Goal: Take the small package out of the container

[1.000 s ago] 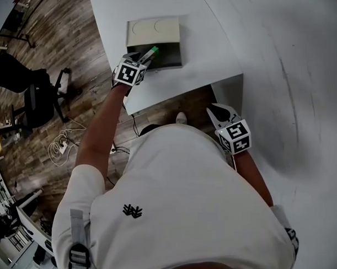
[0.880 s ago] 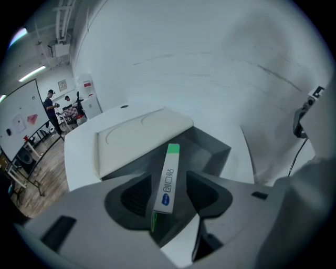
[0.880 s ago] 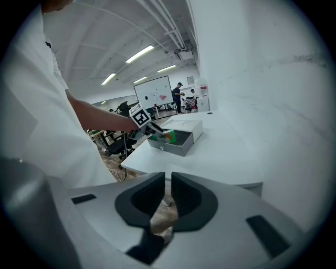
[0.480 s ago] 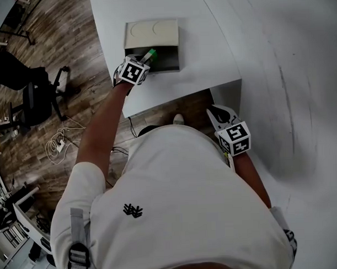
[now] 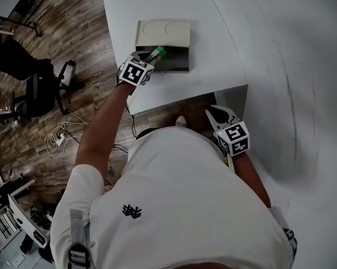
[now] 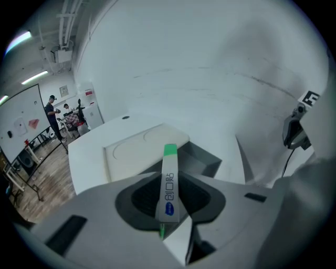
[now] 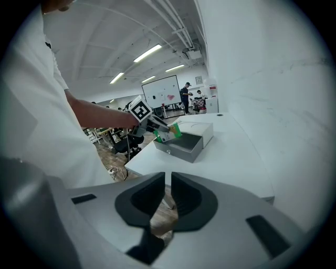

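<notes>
A grey open container with a cream lid sits on the white table near its front left corner. My left gripper is at the container's left end, its jaws closing on the small package, a thin white sachet with a green tip. In the left gripper view the small package stands edge-on between the pads, above the container. My right gripper hangs off the table's front edge with nothing in it, jaws together. From the right gripper view the small package shows above the box.
A white wall rises right of the table. A black office chair and a cable tangle are on the wooden floor to the left. The table's front edge runs just behind the left gripper.
The left jaws have closed in on the package at the container's left end. The right gripper has stayed where it was.
</notes>
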Action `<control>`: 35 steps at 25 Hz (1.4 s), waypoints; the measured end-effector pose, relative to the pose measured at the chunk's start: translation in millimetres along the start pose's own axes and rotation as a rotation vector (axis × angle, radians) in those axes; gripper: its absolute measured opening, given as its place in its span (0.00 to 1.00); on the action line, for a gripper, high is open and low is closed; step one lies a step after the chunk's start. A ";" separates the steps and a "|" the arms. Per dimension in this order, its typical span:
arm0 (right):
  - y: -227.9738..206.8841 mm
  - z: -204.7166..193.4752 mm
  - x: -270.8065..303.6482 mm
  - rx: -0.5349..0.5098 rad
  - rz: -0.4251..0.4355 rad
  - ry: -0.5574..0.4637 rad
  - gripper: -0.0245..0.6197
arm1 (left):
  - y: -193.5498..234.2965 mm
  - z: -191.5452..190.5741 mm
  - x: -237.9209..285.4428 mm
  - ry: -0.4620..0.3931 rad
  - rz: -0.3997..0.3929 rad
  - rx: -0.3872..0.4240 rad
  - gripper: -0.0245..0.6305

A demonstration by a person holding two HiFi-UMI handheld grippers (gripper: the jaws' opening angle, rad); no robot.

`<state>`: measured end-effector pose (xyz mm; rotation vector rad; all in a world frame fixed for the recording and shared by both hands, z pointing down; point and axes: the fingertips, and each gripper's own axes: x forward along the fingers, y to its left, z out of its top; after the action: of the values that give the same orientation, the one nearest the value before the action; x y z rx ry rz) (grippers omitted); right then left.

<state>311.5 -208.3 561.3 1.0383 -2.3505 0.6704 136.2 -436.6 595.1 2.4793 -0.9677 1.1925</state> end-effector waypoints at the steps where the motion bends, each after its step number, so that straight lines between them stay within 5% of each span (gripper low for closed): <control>1: 3.4 1.6 2.1 -0.005 0.005 0.000 0.10 | -0.5 3.1 -6.2 -0.016 -0.002 -0.005 0.19; 14: 72.6 29.7 35.9 -0.089 0.079 0.004 0.10 | -0.5 3.1 -118.3 -0.189 -0.018 -0.095 0.19; 28: 156.1 35.1 66.1 -0.140 0.103 0.019 0.09 | -22.5 -54.8 -254.7 -0.307 -0.057 -0.143 0.19; 35: 197.6 31.5 75.9 -0.141 0.095 0.023 0.08 | -40.0 -86.9 -308.2 -0.325 -0.073 -0.091 0.19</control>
<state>106.9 -150.9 535.6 0.8588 -2.4011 0.5390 -30.5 -222.9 419.9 2.6581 -0.9721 0.7190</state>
